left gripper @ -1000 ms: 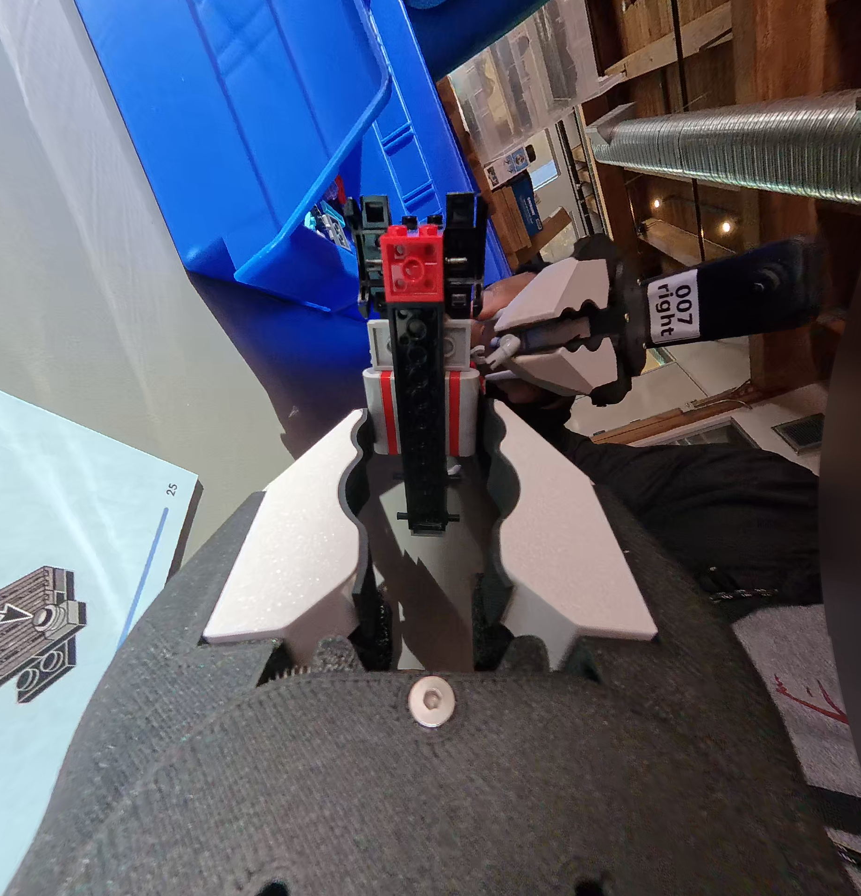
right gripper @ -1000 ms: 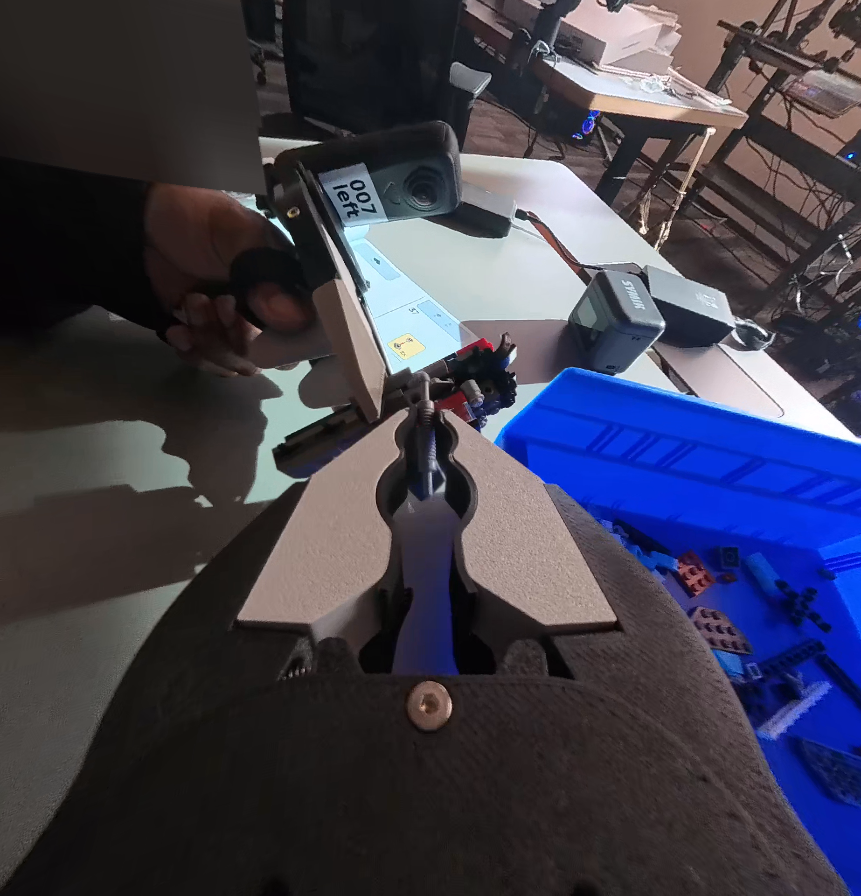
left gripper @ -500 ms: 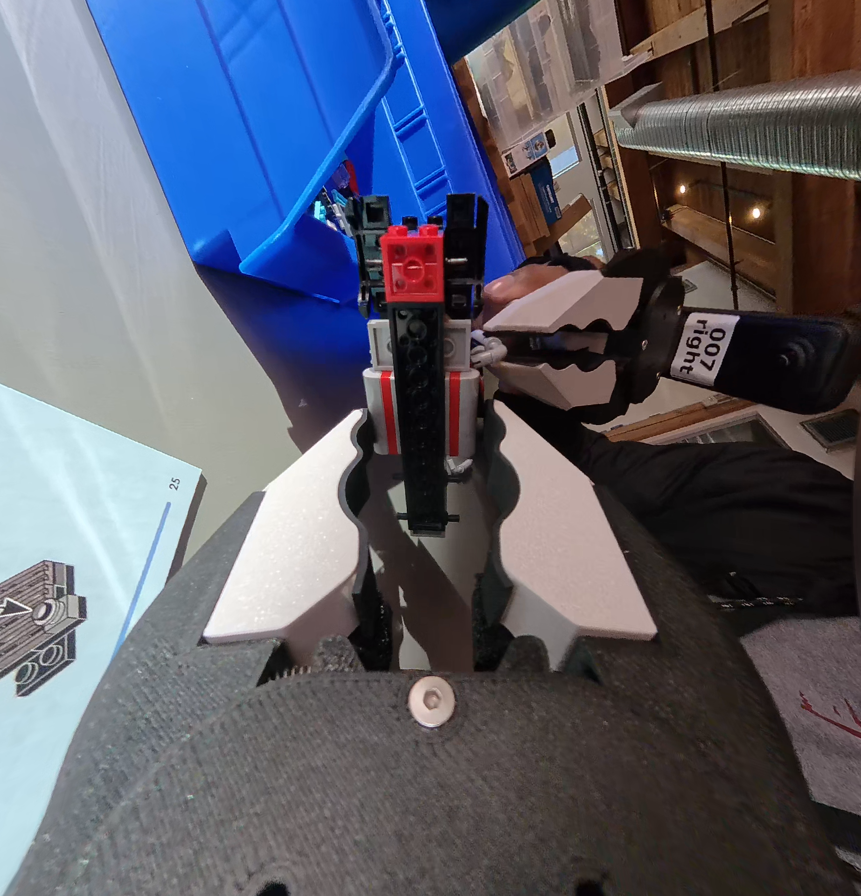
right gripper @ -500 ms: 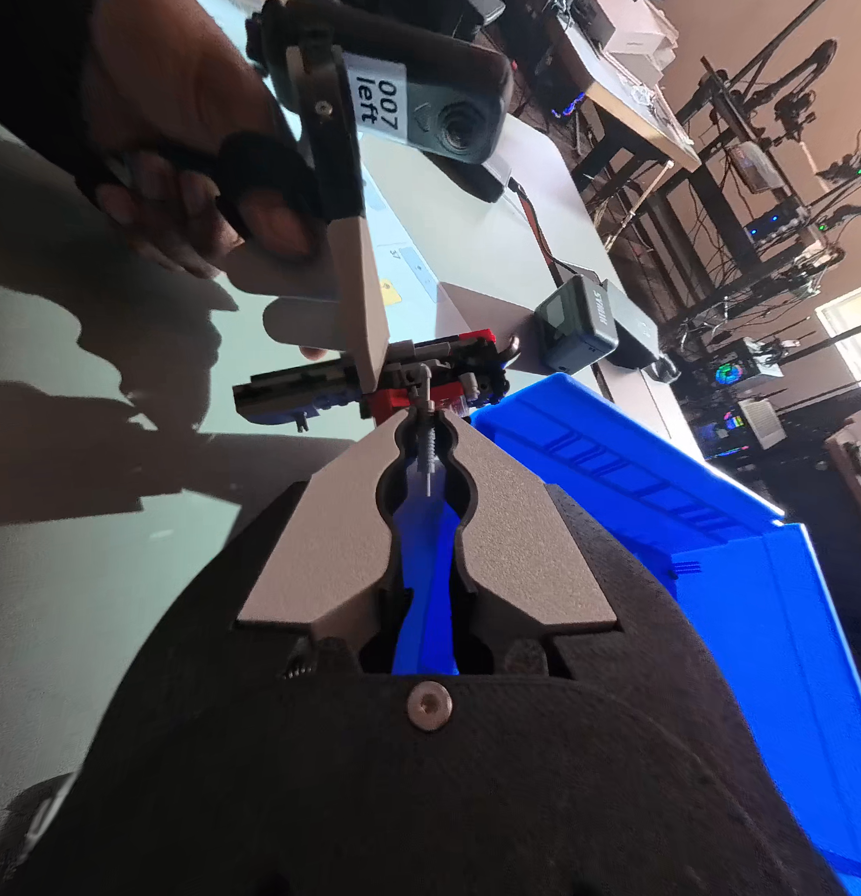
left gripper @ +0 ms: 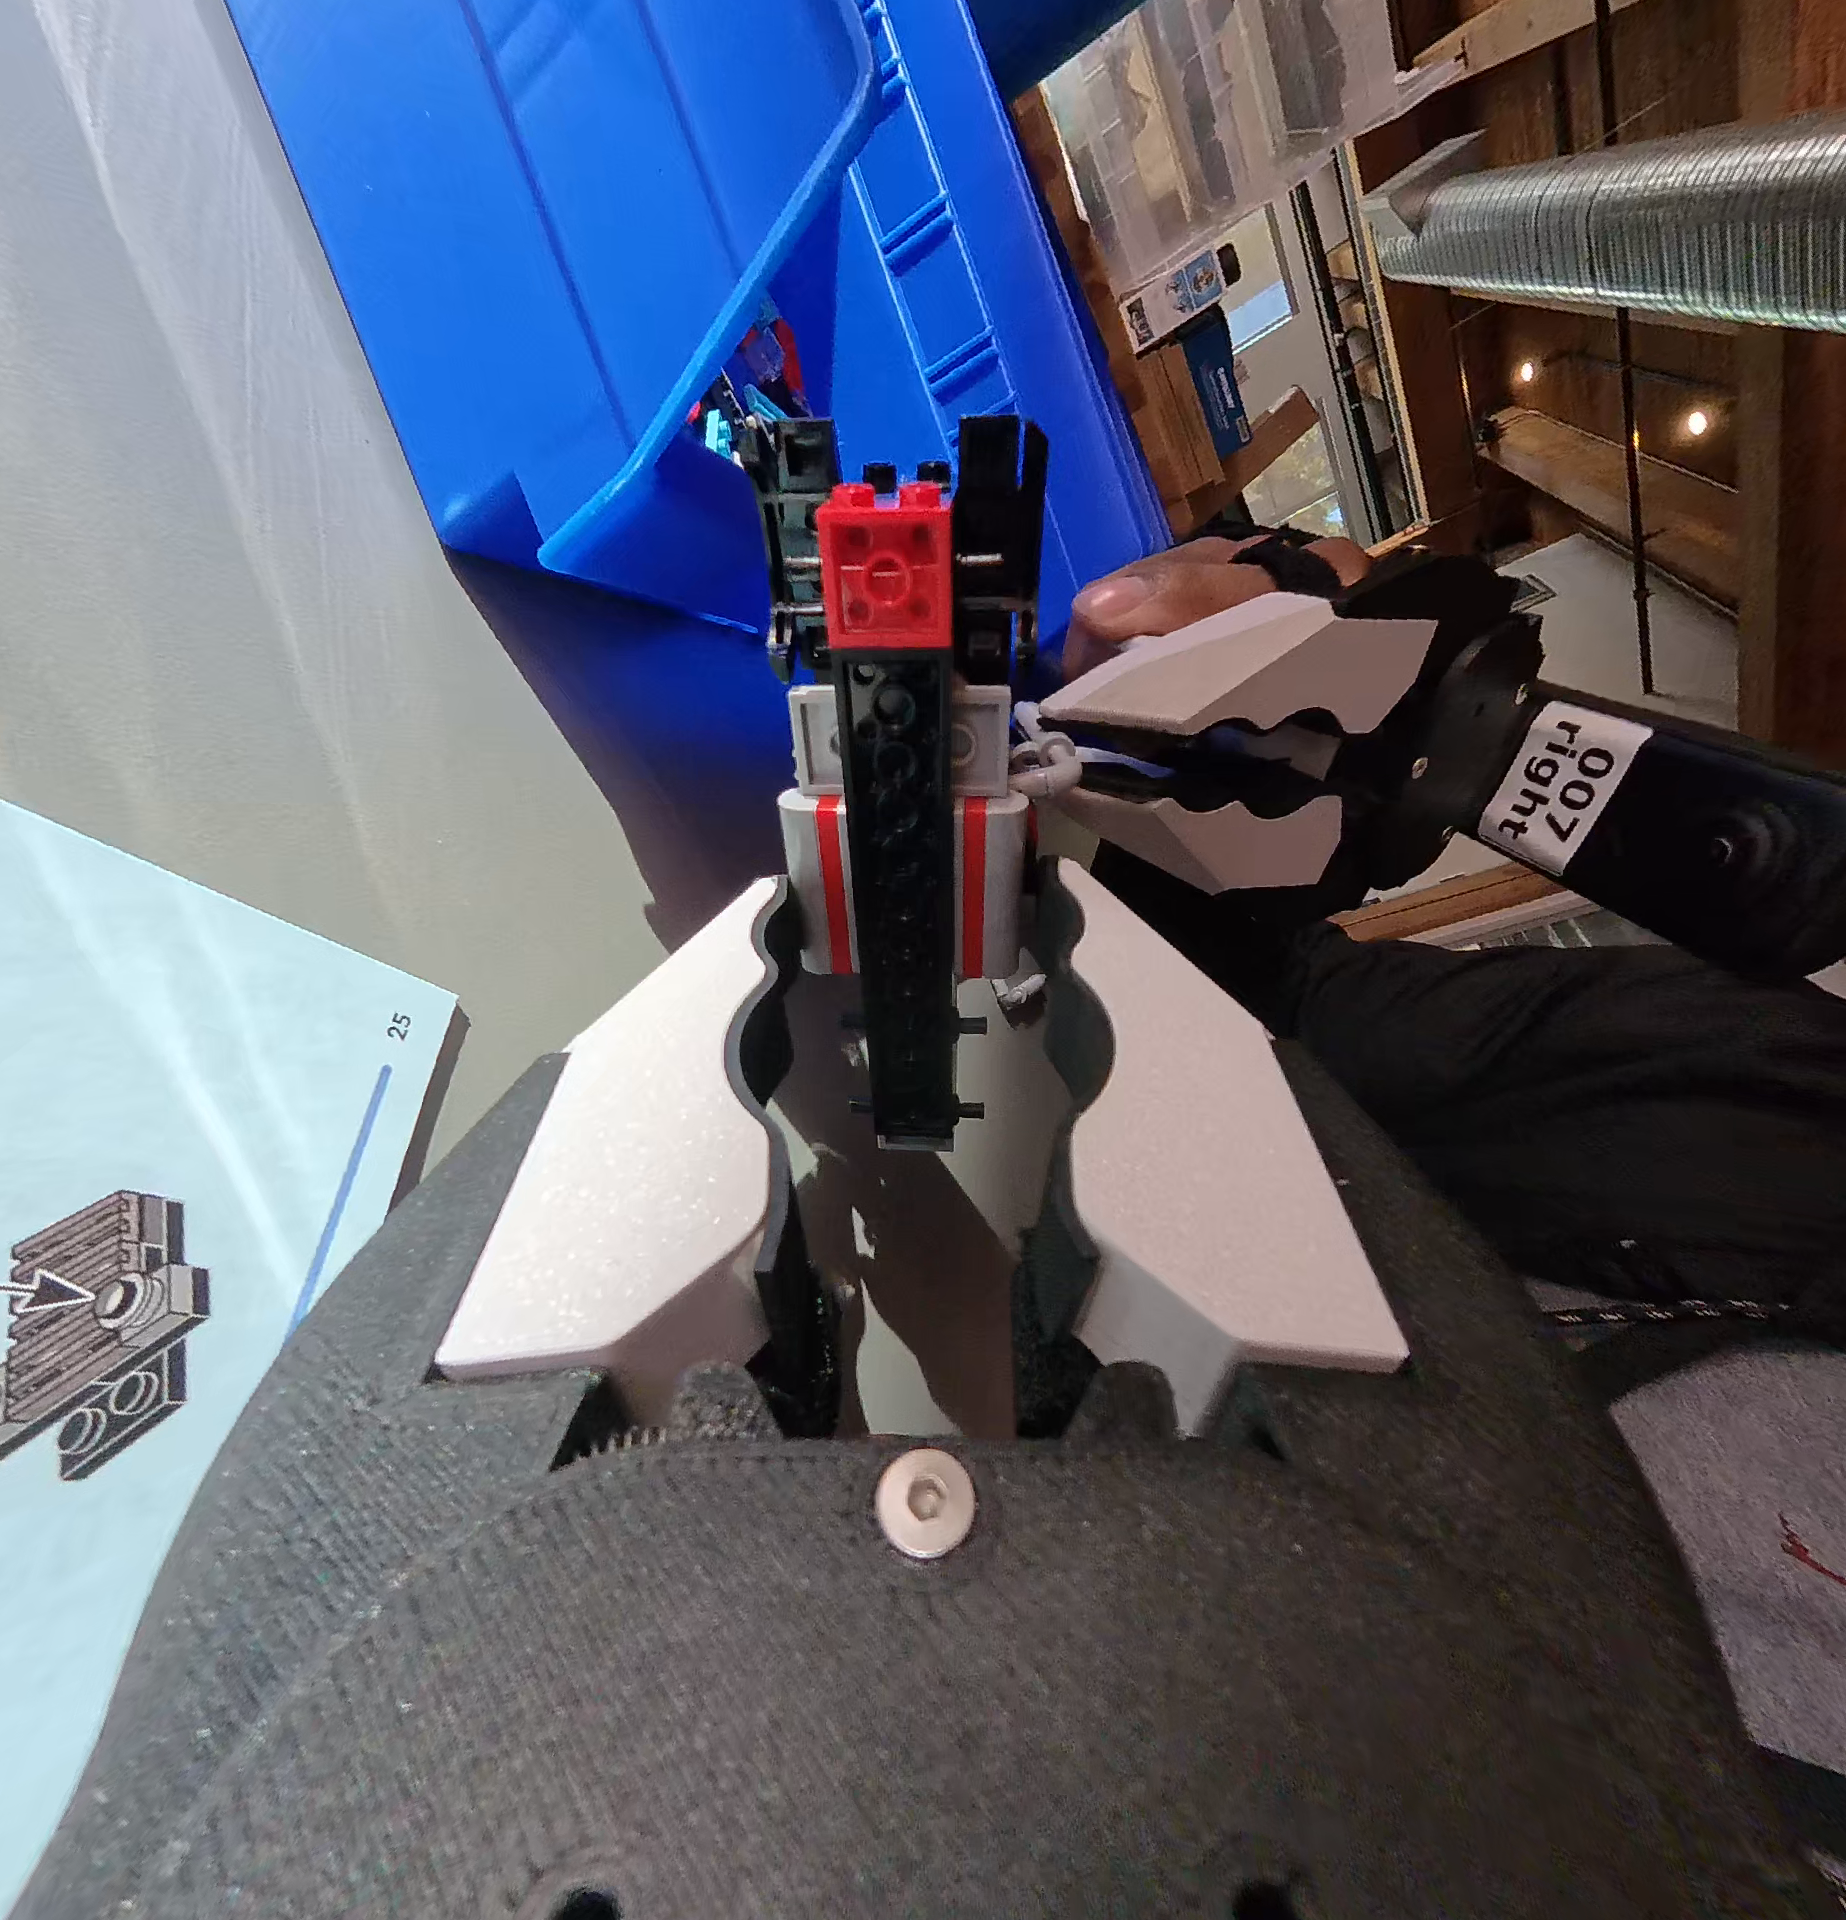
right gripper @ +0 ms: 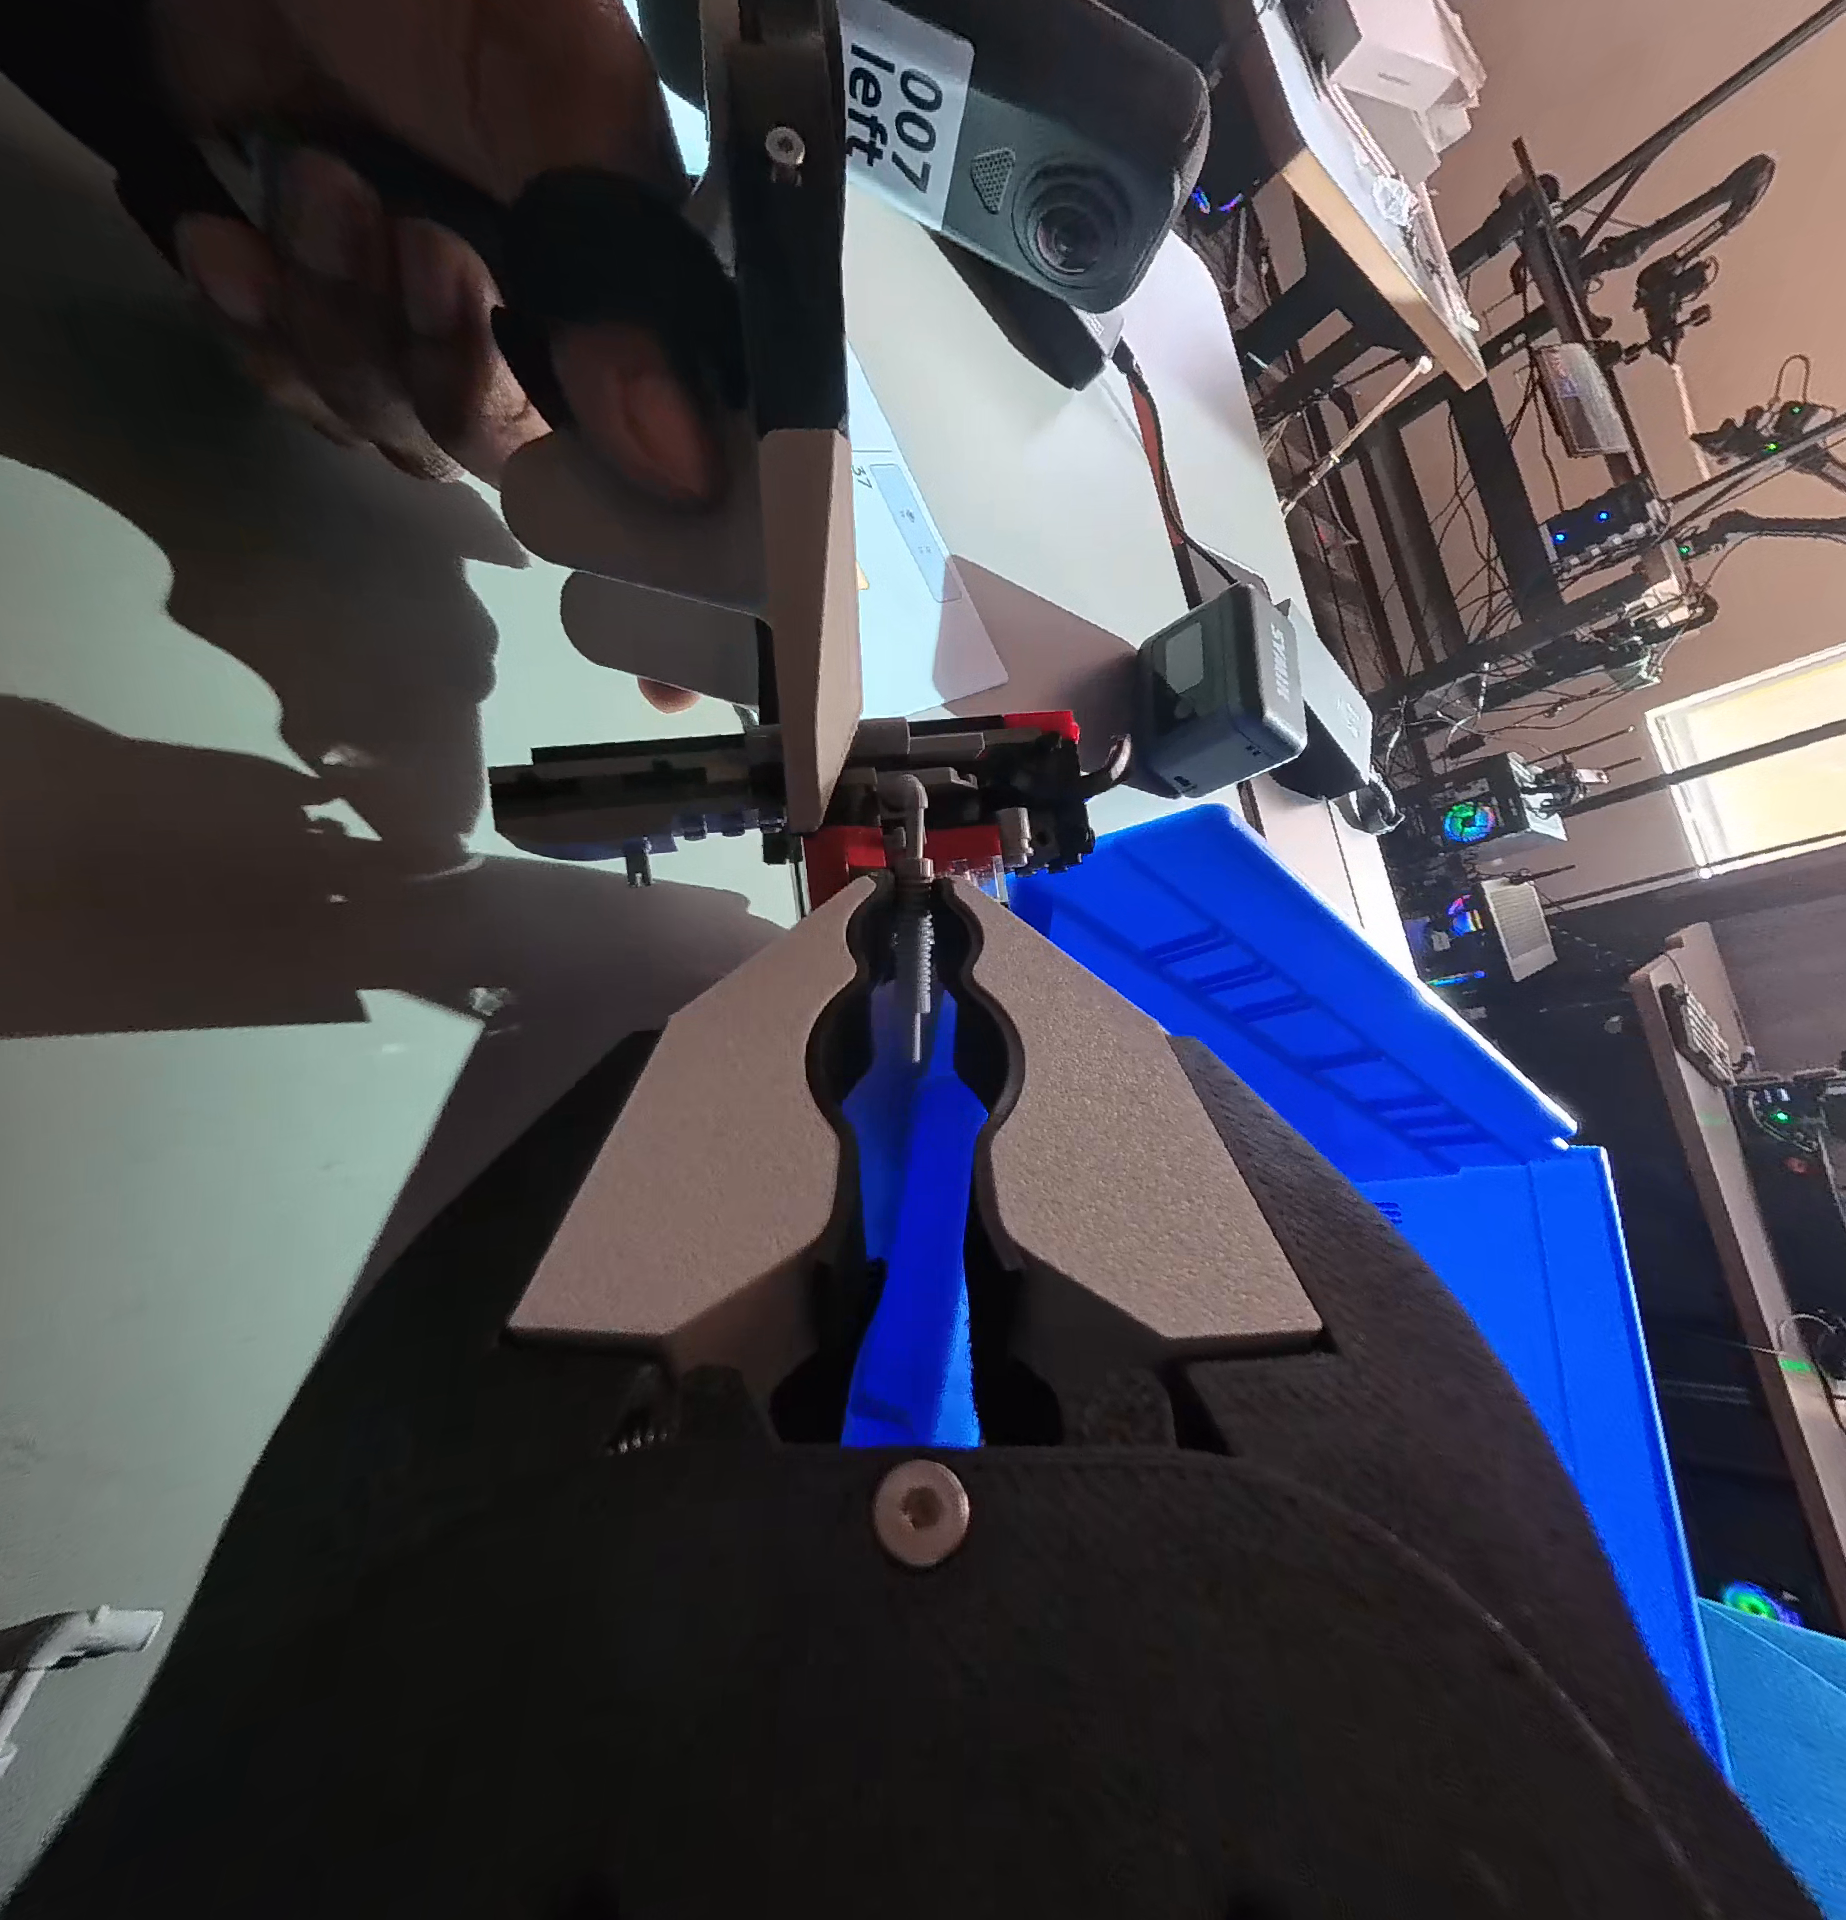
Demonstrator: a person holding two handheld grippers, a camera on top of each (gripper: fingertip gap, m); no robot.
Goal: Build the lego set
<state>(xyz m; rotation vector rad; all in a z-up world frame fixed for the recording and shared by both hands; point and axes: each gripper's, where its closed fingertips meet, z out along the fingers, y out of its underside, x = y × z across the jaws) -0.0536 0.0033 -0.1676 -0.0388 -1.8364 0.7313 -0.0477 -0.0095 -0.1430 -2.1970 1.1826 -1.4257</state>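
The loose bricks inside the blue bin (left gripper: 607,260) are mostly hidden behind its rim; only a few teal and red bits peek over the edge in the left wrist view. The instruction booklet (left gripper: 119,1091) is cut off at the left edge, with one step drawing visible. In the right wrist view a pale grey part at the bottom left corner is blurred and cannot be identified.

There is one lego model (left gripper: 903,790), one bin, one booklet and two grippers. The left gripper (left gripper: 914,945) clamps its fingertips on the model's white, red-striped section; the long black plate runs back between the fingers, and the red brick and black pieces stick out past the tips. The model is held off the table (left gripper: 171,520), beside the bin. The right gripper (right gripper: 911,883) is closed on a small grey pin piece (right gripper: 911,831), which touches the model's side.
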